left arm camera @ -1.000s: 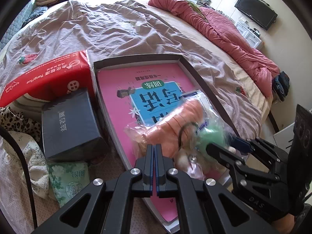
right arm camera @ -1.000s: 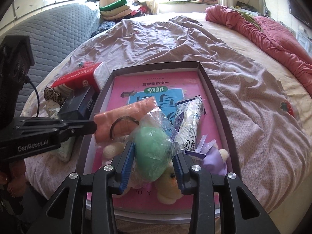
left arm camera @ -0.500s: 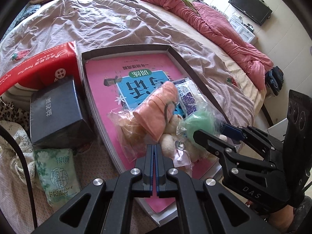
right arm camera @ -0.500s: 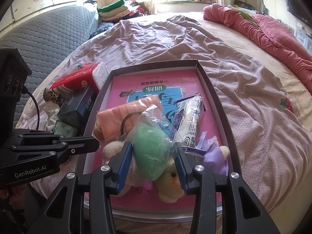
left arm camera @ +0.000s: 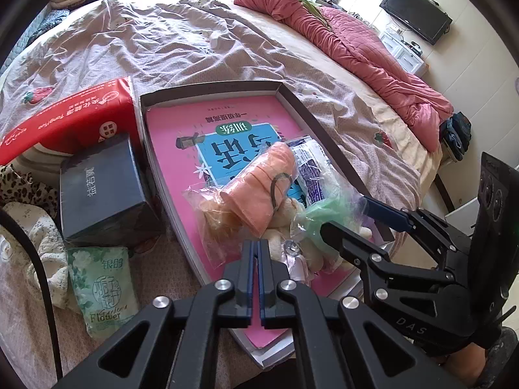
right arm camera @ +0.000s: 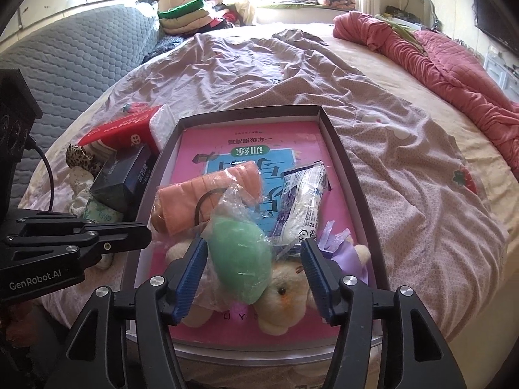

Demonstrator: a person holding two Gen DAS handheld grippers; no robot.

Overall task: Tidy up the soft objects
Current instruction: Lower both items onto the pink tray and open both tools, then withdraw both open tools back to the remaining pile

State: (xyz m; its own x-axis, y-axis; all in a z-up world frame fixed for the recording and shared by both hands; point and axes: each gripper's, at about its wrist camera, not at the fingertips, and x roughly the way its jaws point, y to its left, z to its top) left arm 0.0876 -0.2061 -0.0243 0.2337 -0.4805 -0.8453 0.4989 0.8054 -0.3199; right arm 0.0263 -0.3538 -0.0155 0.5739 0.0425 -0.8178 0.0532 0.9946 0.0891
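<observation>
A shallow dark-walled box lies on the bed with a pink book in its bottom. On the book rest an orange rolled cloth, a white printed packet, a cream plush bear and a green soft ball in a clear bag. My right gripper straddles the green ball. Its jaws are opening, and the right pad stands clear of the bag. The left wrist view shows that gripper around the green ball. My left gripper is shut at the bag's near edge, with nothing seen between its pads.
Left of the box lie a red tissue pack, a dark carton, a green flower-print pack and leopard-print cloth. A pink quilt runs along the bed's right side. Folded clothes are stacked at the far end.
The bagged bundle has come down from mid-air onto the book in the box. The right gripper's jaws have spread away from the green ball. The left gripper stayed shut.
</observation>
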